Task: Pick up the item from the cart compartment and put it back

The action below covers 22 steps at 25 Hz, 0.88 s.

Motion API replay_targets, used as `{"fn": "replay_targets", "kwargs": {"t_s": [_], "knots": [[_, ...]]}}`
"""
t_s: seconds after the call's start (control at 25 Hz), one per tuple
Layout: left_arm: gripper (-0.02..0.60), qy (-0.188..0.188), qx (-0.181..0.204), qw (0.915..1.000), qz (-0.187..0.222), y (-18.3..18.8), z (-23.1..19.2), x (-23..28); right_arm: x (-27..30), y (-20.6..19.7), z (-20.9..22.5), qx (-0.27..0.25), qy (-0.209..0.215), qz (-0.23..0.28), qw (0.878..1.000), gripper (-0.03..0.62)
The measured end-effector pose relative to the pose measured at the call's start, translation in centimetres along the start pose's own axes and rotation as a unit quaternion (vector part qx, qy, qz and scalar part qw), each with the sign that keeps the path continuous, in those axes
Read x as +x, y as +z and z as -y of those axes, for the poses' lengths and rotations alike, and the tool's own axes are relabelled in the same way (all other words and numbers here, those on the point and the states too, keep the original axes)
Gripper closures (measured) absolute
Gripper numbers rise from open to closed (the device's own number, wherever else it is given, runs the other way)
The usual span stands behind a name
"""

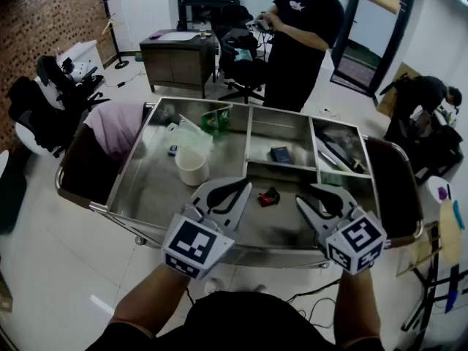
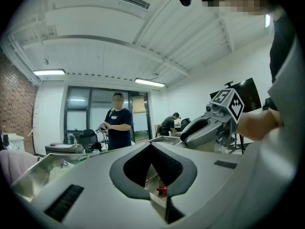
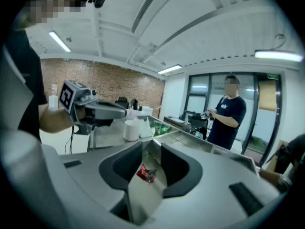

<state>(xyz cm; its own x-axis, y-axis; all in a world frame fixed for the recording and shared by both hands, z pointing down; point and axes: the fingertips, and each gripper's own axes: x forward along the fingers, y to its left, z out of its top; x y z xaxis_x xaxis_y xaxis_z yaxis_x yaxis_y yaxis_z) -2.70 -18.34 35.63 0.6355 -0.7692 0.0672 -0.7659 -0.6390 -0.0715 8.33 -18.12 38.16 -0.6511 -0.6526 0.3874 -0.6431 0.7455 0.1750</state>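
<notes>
A small red item (image 1: 269,196) lies in the near middle compartment of the steel cart (image 1: 150,189). It also shows low between the jaws in the left gripper view (image 2: 162,191) and the right gripper view (image 3: 145,173). My left gripper (image 1: 245,185) (image 2: 151,146) hovers over the cart's front edge, just left of the item, its tips together and nothing held. My right gripper (image 1: 311,192) (image 3: 152,144) hovers just right of the item, tilted down, jaws open and empty. Neither gripper touches the item.
A white cup (image 1: 192,167) and green packets (image 1: 216,119) sit in the large left compartment. A dark blue box (image 1: 280,154) lies in the far middle one, dark tools (image 1: 340,156) in the right one. A pink cloth (image 1: 113,126) hangs at the cart's left. A person (image 1: 300,35) stands behind.
</notes>
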Motion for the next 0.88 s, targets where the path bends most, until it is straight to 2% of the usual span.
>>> {"fn": "replay_targets", "kwargs": {"t_s": [0.12, 0.28, 0.52, 0.6, 0.72, 0.88], "knots": [[0.581, 0.005, 0.016, 0.9998, 0.007, 0.5, -1.4, 1.0, 2.7, -0.9, -0.7, -0.069, 0.020, -0.050, 0.996, 0.450], [0.581, 0.014, 0.031, 0.9994, 0.009, 0.6, -3.3, 2.6, 6.0, -2.4, -1.5, -0.151, 0.057, -0.123, 0.979, 0.450], [0.581, 0.036, 0.008, 0.9993, -0.006, -1.7, -5.8, 4.1, 8.7, -4.4, -2.9, -0.204, 0.161, -0.200, 0.945, 0.439], [0.581, 0.043, -0.002, 0.9990, -0.009, -2.6, -6.4, 4.3, 9.4, -5.3, -3.3, -0.229, 0.189, -0.226, 0.928, 0.398], [0.581, 0.046, -0.008, 0.9989, -0.006, -3.2, -6.9, 4.5, 10.6, -7.1, -3.4, -0.273, 0.207, -0.266, 0.901, 0.385], [0.581, 0.044, -0.011, 0.9990, -0.007, -3.8, -6.9, 4.7, 11.9, -9.0, -3.8, -0.285, 0.221, -0.294, 0.885, 0.385]]}}
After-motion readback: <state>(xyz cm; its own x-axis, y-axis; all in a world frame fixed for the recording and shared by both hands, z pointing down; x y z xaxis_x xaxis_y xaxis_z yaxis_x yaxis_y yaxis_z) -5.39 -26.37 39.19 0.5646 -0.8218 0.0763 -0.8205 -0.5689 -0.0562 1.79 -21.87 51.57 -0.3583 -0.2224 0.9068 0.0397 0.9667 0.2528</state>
